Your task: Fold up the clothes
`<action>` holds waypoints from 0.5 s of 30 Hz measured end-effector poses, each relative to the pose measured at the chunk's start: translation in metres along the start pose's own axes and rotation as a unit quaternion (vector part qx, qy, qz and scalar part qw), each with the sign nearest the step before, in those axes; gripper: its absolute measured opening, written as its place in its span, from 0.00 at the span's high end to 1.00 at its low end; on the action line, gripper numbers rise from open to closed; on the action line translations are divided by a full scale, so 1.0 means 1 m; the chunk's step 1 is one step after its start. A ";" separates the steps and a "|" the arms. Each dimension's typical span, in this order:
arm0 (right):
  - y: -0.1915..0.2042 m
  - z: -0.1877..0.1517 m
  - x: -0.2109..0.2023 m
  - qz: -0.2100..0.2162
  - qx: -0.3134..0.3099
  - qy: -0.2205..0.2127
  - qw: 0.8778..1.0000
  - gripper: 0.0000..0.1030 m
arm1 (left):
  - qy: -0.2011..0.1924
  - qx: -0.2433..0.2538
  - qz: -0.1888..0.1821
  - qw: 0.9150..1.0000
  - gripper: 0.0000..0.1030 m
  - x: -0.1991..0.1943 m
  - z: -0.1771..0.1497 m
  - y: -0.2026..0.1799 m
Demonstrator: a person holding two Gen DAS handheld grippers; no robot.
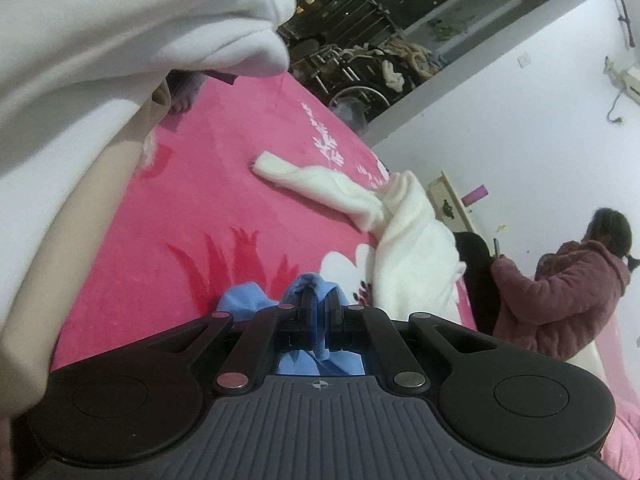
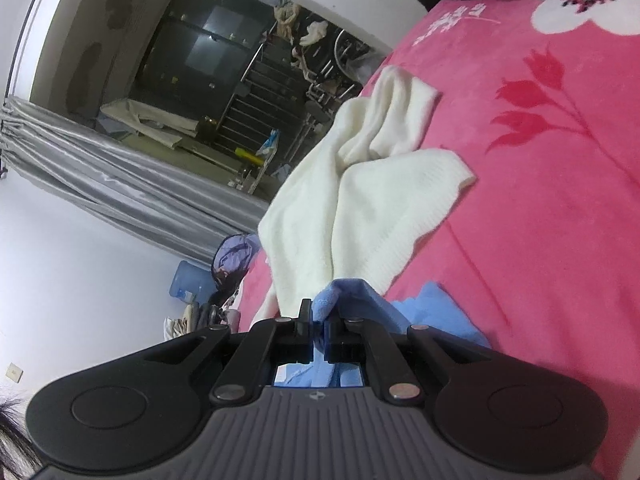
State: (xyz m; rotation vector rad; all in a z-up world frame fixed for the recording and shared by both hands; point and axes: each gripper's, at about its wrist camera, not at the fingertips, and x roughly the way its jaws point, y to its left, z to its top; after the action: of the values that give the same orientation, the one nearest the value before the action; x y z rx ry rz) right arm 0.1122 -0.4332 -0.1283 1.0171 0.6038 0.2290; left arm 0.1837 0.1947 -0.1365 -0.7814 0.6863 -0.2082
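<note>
A light blue garment (image 1: 244,300) lies low over the pink flowered bedspread (image 1: 192,184). My left gripper (image 1: 319,300) is shut on a fold of it, with blue cloth bunched between the black fingers. In the right wrist view my right gripper (image 2: 319,312) is shut on another edge of the blue garment (image 2: 436,308), which spreads to the right over the bedspread (image 2: 540,220). A cream white sweater (image 1: 404,236) lies crumpled just beyond both grippers, one sleeve stretched out to the left; the same sweater (image 2: 360,184) fills the middle of the right wrist view.
A white gloved hand and pale sleeve (image 1: 120,40) fill the left wrist view's upper left. A person in a mauve padded jacket (image 1: 560,300) stands by the bed's right side. Beyond the bed are a grey curtain (image 2: 120,176), a blue water jug (image 2: 190,280) and a cluttered dark room.
</note>
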 end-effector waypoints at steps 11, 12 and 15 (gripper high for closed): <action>-0.061 0.013 0.038 -0.023 0.078 -0.025 0.996 0.95 | -0.017 0.014 0.057 0.998 0.97 0.025 0.001 0.007; -0.071 0.014 0.040 -0.018 0.102 -0.026 0.994 0.93 | -0.015 0.019 0.075 0.997 0.96 0.027 0.001 0.006; -0.093 0.014 0.039 -0.017 0.152 -0.035 0.988 0.91 | -0.015 0.029 0.107 0.994 0.81 0.029 -0.002 0.005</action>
State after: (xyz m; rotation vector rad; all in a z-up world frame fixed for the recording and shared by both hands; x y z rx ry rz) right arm 0.1433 -0.4735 -0.2161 1.3024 0.6021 0.0701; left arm 0.2042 0.1849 -0.1550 -0.6496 0.7268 -0.0221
